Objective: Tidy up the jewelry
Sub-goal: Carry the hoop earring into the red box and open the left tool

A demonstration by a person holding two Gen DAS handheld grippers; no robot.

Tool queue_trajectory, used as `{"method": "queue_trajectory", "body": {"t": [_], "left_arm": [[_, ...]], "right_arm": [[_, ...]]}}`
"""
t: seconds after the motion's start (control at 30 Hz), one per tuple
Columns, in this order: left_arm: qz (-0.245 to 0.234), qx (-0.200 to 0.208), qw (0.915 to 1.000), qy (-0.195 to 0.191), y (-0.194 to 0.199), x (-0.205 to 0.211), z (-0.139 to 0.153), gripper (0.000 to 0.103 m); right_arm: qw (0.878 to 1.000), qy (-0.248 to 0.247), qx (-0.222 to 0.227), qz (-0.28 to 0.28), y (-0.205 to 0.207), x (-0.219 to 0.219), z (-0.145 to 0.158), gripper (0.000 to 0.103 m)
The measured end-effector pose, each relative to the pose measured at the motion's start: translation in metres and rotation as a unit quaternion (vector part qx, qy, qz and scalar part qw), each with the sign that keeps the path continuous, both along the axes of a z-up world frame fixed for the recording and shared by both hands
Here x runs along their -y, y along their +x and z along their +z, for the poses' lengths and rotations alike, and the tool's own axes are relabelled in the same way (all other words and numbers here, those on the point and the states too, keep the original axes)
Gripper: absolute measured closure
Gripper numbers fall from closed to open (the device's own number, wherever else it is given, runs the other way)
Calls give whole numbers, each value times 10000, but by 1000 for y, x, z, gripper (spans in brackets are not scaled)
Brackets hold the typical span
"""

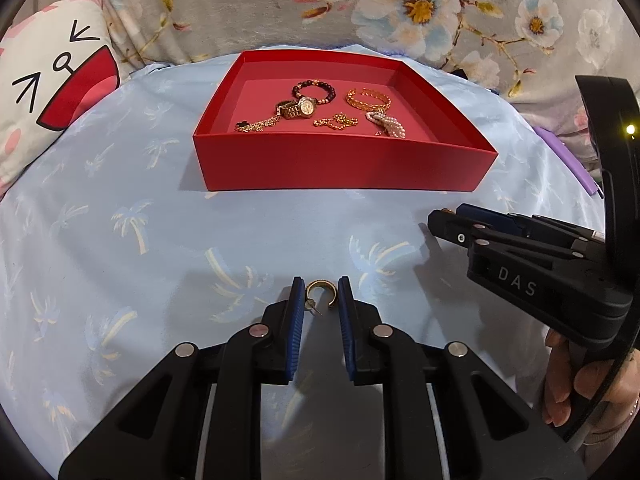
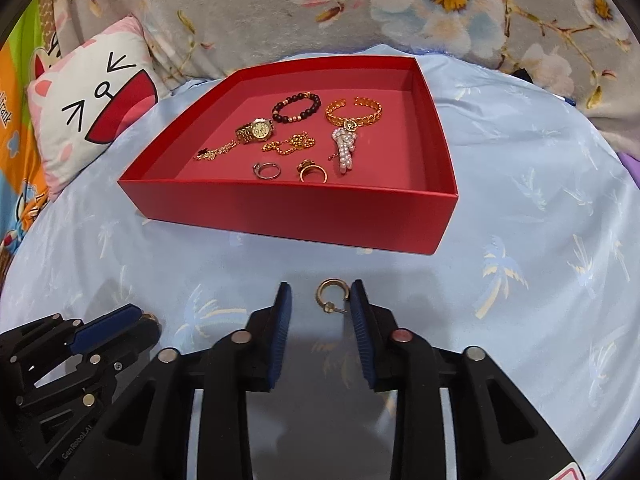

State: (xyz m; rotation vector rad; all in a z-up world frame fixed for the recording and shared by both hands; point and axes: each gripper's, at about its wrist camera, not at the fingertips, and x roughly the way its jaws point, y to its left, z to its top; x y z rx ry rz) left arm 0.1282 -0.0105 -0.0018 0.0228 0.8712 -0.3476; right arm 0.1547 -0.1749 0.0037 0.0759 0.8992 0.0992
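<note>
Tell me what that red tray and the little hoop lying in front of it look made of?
The red tray looks like matte cardboard: flat, thin walls, crisp folded corners, no shine. The hoop earring looks like polished gold-toned metal, with bright glints and a thin post; real gold or plating cannot be told.

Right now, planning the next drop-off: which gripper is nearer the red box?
Right. The right gripper sits a short way before the red box front wall; the left gripper is farther back from it.
</note>
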Motion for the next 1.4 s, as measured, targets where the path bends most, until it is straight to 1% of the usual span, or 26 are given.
{"method": "queue_trajectory", "body": {"t": [0.07,0.23,0.4,0.63,0.77,0.9,1.0,1.03,1.13,1.23,1.33,1.4], "left_arm": [[-6,-5,10000,-20,0,0,0,87],[-29,1,10000,-14,0,0,0,87],[-63,20,10000,-15,-1,1,1,87],[-15,55,10000,-50,-4,-2,3,87],[2,100,9997,-211,-5,-11,17,87],[8,251,9991,-348,4,-22,44,87],[47,524,9983,-237,21,-24,68,87],[87,683,9974,-202,32,-24,80,87],[173,886,9959,-108,60,-20,97,87],[262,815,9962,-124,90,-14,97,87],[315,594,9976,-175,115,-8,84,87],[312,489,9983,-104,125,-1,73,87]], "right_arm": [[10000,11,-9,-22,0,1,0,87],[10000,-13,-7,3,-1,2,0,87],[9999,117,17,-45,-6,7,0,88],[9997,156,133,-147,-22,12,4,88],[9994,202,204,-175,-31,13,12,88],[9985,284,450,-97,-33,13,37,88],[9977,217,646,-20,-18,12,59,88],[9971,169,735,-24,-10,13,68,88],[9961,147,858,-133,15,18,81,88],[9962,257,781,-295,51,29,80,88],[9966,244,674,-417,76,33,70,88],[9966,310,589,-479,91,36,61,88]]}}
